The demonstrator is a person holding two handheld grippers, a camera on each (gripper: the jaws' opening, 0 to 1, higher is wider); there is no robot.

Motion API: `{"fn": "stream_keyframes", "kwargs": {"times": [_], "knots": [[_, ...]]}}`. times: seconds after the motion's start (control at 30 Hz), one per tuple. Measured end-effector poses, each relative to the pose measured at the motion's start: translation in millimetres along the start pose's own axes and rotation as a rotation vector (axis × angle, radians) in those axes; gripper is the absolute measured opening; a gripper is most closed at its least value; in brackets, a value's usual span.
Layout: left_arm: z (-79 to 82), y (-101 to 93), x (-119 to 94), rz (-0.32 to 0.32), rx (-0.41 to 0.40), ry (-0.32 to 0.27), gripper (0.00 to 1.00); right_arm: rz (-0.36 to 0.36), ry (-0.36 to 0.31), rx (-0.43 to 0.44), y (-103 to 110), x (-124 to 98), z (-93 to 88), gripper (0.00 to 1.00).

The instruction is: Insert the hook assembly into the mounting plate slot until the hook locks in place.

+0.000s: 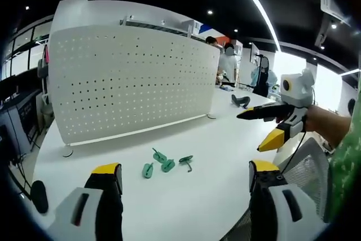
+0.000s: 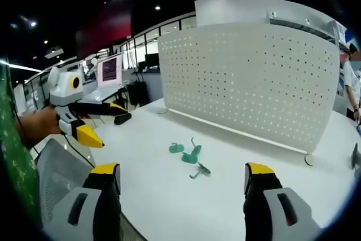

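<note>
Hooks (image 1: 167, 165) ahead of left claw (image 1: 186, 178)

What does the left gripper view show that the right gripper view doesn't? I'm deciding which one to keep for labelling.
Left gripper view alone: people standing at the far end of the table and a dark object lying near them.

Right gripper view alone: a lit monitor on desks behind the other gripper, and a dark object on the table near it.

Both: the white perforated panel standing upright on the white table, the green hooks lying loose before it, and both open grippers, left gripper and right gripper, empty.
</note>
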State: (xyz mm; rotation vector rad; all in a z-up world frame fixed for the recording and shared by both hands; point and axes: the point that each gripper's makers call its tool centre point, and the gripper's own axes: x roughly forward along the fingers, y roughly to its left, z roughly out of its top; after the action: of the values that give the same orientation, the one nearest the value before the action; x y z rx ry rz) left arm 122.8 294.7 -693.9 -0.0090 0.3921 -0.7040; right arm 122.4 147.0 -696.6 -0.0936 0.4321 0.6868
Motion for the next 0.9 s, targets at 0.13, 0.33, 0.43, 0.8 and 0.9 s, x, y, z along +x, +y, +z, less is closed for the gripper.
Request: {"fn": "stream_keyframes", "kwargs": {"times": [0.13, 0.33, 0.43, 0.8, 0.9], "knots": [[-0.5, -0.3, -0.6, 0.001, 0.0, -0.001, 0.95, 0.004, 0.003, -0.001, -0.3, 1.1, -1.6, 0.91], [-1.6, -1.0, -1.0, 0.001, 0.0, 0.001, 0.95, 0.005, 0.014, -0.001, -1.1, 2.1, -7.7, 0.87], [-1.6, -1.3, -0.9, 0.001, 0.001, 0.001, 0.95, 0.006, 0.019, -0.002, -2.5, 4.0, -9.3, 0.86], [-2.1, -5.6, 1.3, -0.008, 0.002, 0.004, 0.95, 0.013, 0.047, 0.0, -10.8, 15.8, -18.6, 0.82], [-3.6, -7.3, 2.7, -0.011, 0.004, 0.009, 0.95, 0.016, 0.058, -0.003, -13.1, 21.4, -21.5, 0.81]]}}
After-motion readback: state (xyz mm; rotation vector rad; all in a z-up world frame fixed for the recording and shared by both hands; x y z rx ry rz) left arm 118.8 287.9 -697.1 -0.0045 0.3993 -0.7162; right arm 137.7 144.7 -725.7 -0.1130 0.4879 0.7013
